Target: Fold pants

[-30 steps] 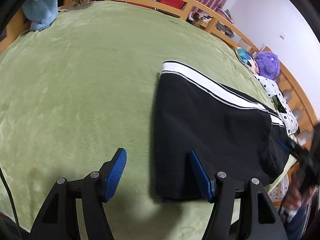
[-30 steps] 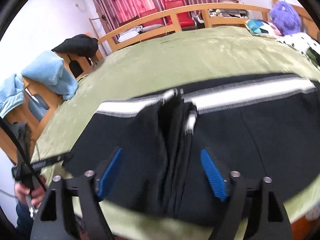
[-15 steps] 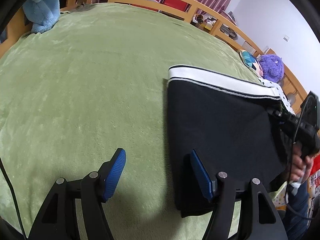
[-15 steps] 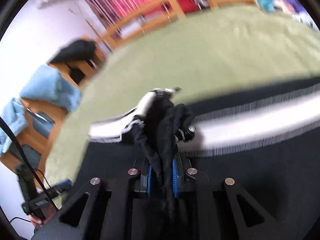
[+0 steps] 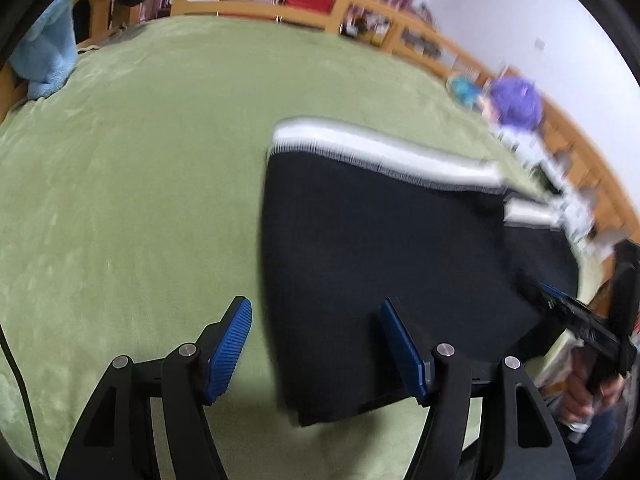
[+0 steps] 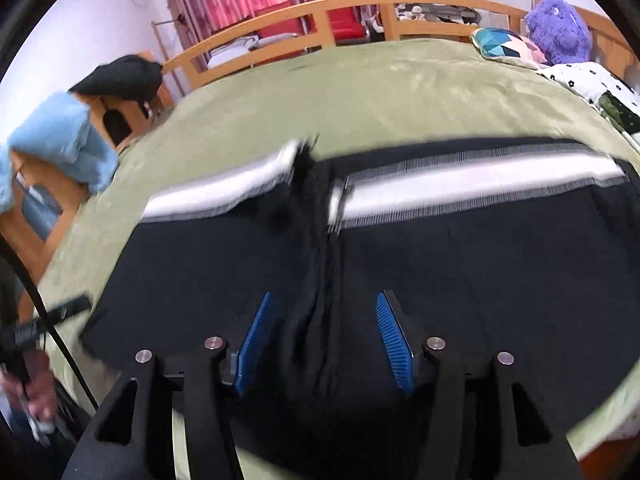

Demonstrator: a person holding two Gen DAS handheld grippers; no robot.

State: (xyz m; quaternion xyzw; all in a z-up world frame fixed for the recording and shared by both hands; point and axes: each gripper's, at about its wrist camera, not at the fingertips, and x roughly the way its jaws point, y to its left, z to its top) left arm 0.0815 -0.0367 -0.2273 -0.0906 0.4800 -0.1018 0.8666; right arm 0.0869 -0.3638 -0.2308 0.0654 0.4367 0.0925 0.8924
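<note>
One pair of black pants (image 6: 480, 264), folded, on green bed (image 5: 120, 160). Left claw (image 5: 316, 344) wide; right claw (image 6: 320, 340) wide, straddling bunched ridge. Risk: grabbing only the top layer would undo the fold.

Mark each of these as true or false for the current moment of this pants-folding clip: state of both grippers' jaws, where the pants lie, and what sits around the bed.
1. The right gripper is shut on the fabric. False: its jaws stand open, with a bunched ridge of the black pants between them.
2. The left gripper is open. True.
3. The pants lie on a green blanket. True.
4. The pants have a red side stripe. False: the white stripe runs along their far edge.
5. A purple plush toy sits at the far right of the bed. True.
6. A light blue towel lies on the pants. False: it hangs on the wooden frame at left.
</note>
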